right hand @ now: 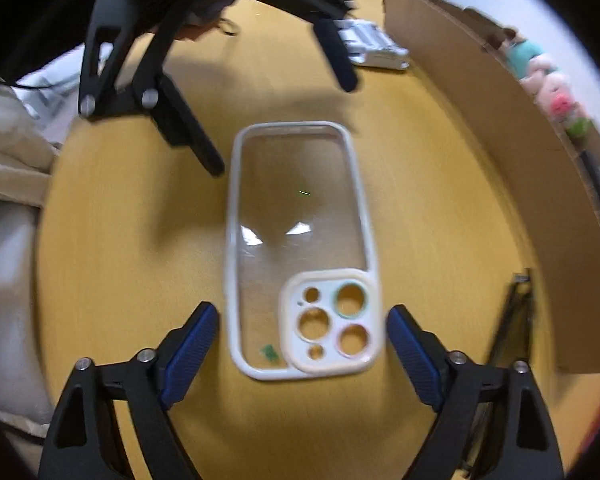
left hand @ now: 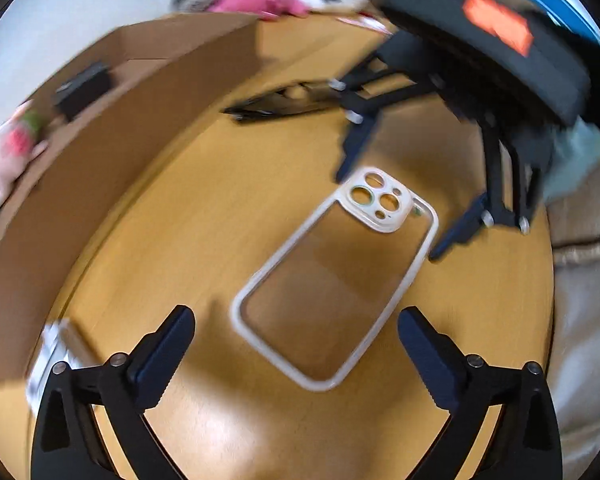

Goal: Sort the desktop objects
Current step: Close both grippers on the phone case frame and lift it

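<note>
A clear phone case (left hand: 340,264) with a white rim lies flat on the wooden table (left hand: 204,216). My left gripper (left hand: 296,312) stands open over its plain end, with wide gaps between the pads and the rim. My right gripper (left hand: 388,216) hangs over the camera-cutout end from the opposite side. In the right wrist view, the case (right hand: 300,208) has its camera end between the open right gripper (right hand: 302,310) fingers, and neither pad touches it. The left gripper (right hand: 284,128) is open at the case's far end.
A cardboard box (left hand: 100,160) (right hand: 480,120) stands along one side of the table, holding plush toys (left hand: 8,152) (right hand: 556,88) and a black item (left hand: 84,88). A flat black object (left hand: 280,104) (right hand: 512,320) and a white-silver object (left hand: 48,360) (right hand: 372,44) lie on the table beside the box.
</note>
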`<state>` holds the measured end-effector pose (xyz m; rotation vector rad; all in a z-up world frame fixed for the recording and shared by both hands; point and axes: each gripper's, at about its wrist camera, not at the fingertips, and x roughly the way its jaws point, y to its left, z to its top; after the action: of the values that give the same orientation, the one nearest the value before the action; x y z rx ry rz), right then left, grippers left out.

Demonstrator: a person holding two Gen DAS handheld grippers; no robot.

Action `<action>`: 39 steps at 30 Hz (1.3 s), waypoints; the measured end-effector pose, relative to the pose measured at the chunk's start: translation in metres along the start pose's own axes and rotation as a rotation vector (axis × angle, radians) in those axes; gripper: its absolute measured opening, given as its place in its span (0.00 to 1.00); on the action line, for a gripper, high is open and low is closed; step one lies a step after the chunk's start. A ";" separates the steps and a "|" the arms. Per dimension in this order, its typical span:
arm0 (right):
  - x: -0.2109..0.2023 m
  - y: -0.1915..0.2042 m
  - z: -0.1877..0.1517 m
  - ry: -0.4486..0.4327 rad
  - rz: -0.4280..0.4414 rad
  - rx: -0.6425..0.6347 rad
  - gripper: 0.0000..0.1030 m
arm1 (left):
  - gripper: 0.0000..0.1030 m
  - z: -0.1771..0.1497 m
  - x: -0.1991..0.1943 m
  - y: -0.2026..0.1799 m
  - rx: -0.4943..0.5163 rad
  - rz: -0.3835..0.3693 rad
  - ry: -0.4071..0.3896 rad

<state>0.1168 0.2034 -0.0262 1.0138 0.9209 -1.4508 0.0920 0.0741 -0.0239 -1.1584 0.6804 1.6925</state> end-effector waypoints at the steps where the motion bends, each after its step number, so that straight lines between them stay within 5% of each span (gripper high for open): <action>1: 0.000 -0.001 0.000 0.002 -0.002 -0.001 0.76 | 1.00 -0.001 0.007 -0.003 0.029 -0.016 0.039; 4: -0.002 -0.001 -0.002 0.002 -0.012 0.028 0.75 | 1.00 -0.002 0.013 -0.016 0.130 0.014 0.071; 9: -0.007 0.005 -0.012 -0.064 -0.021 0.079 0.75 | 0.96 -0.001 0.006 -0.016 0.148 0.003 0.070; 15: -0.018 0.006 -0.013 -0.137 -0.019 0.118 0.75 | 0.71 -0.001 -0.014 -0.012 0.155 0.072 0.071; 19: -0.042 -0.009 -0.010 -0.206 -0.025 0.132 0.74 | 0.38 0.001 -0.035 -0.016 0.173 0.078 0.042; 21: -0.053 -0.018 -0.007 -0.230 -0.019 0.122 0.74 | 0.35 0.005 -0.041 -0.016 0.175 0.084 0.046; 26: -0.036 -0.016 0.001 -0.177 -0.023 0.079 0.74 | 0.44 -0.008 -0.040 -0.011 0.170 0.130 0.052; 28: -0.024 -0.019 0.003 -0.153 0.004 0.067 0.74 | 0.72 -0.008 -0.043 -0.012 0.176 0.128 0.027; 31: -0.014 -0.017 0.003 -0.114 0.042 0.034 0.74 | 0.90 -0.008 -0.042 -0.019 0.207 0.128 -0.017; 36: -0.003 -0.009 0.008 -0.054 0.073 -0.036 0.74 | 0.99 -0.004 -0.026 -0.023 0.269 0.113 -0.002; 39: -0.005 -0.009 0.013 -0.048 0.082 -0.060 0.74 | 0.99 -0.007 -0.018 -0.025 0.300 0.044 0.033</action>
<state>0.1068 0.1936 -0.0167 0.9577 0.8737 -1.3652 0.1193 0.0709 -0.0084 -0.9662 0.9508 1.5462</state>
